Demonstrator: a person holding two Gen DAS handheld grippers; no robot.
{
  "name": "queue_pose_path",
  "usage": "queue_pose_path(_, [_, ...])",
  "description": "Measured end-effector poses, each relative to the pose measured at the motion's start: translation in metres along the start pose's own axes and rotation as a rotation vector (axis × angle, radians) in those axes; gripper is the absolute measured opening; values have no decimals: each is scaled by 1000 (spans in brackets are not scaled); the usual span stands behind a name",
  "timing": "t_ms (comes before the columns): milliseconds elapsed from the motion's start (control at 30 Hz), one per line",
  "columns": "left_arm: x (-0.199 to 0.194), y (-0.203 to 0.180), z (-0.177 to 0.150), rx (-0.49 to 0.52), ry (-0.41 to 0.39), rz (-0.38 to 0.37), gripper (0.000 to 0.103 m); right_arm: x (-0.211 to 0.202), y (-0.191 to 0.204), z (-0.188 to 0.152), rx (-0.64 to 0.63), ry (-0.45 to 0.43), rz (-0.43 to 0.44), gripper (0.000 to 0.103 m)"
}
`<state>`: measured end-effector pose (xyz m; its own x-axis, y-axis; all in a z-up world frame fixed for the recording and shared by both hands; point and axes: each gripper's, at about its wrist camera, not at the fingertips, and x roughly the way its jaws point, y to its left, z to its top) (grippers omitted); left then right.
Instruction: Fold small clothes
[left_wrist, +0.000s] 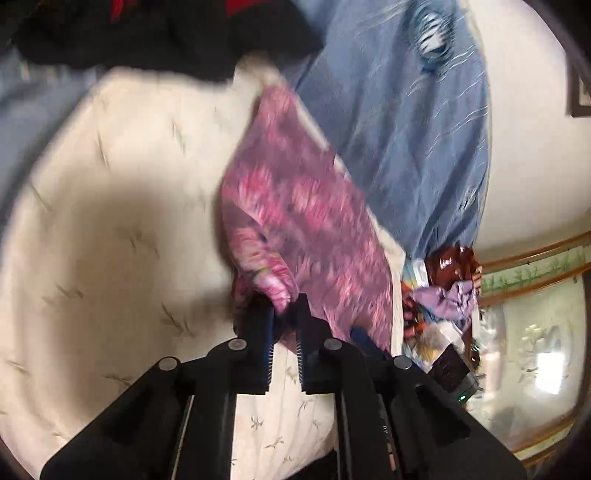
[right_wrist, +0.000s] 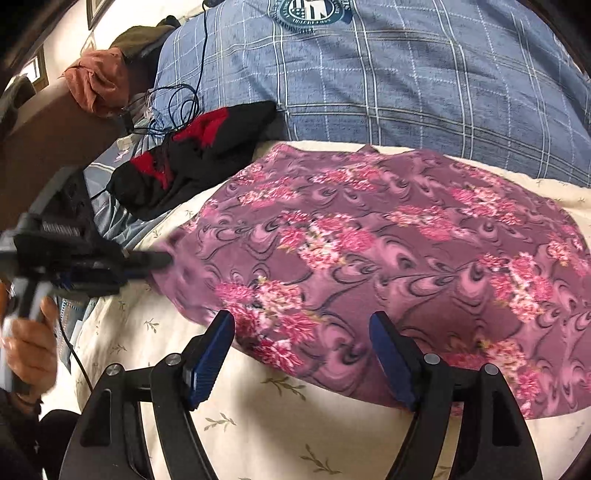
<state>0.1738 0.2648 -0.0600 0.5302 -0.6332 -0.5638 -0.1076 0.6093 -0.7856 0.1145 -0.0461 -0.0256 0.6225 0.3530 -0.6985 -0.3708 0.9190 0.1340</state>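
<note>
Nearest, the right gripper (right_wrist: 301, 354) is held spread wide just above the near hem of the purple floral garment (right_wrist: 388, 251), nothing between its fingers. The garment is laid out on the cream bedsheet (right_wrist: 258, 424). Its left edge is pinched by the left gripper (left_wrist: 286, 314) — pressed together on a lifted fold. The cloth is judged light, soft and limp, so it is best taken at corners or hems. Farther off, a black-and-red garment (right_wrist: 195, 151) and a blue checked blanket (right_wrist: 406, 85) are seen.
</note>
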Motion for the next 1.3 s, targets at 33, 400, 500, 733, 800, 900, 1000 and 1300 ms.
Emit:
queue_pose_path(33, [-8, -9, 3, 44, -37, 90, 2, 0, -1, 1, 2, -1, -4, 77])
queue_pose_path(400, [-21, 4, 26, 70, -23, 381, 27, 22, 53, 9, -155, 25, 25, 80])
queue_pose_path(500, [-16, 2, 38, 80, 14, 374, 48, 44, 95, 7, -354, 40, -62, 82])
queue_pose_path(733, [13, 1, 76, 98, 140, 362, 54, 88, 144, 20, -635, -44, -310, 80])
queue_pose_path(800, [27, 2, 92, 65, 191, 308, 58, 93, 146, 25, -672, -61, -302, 42])
queue_pose_path(900, [52, 0, 113, 7, 225, 259, 73, 86, 142, 30, -658, -87, -248, 19])
queue_pose_path(1000, [80, -5, 125, -18, 250, 243, 81, 66, 134, 30, -628, -166, -212, 17])
queue_pose_path(1300, [113, -57, 131, 54, 223, 292, 7, 46, 112, 36, -511, -207, -96, 15])
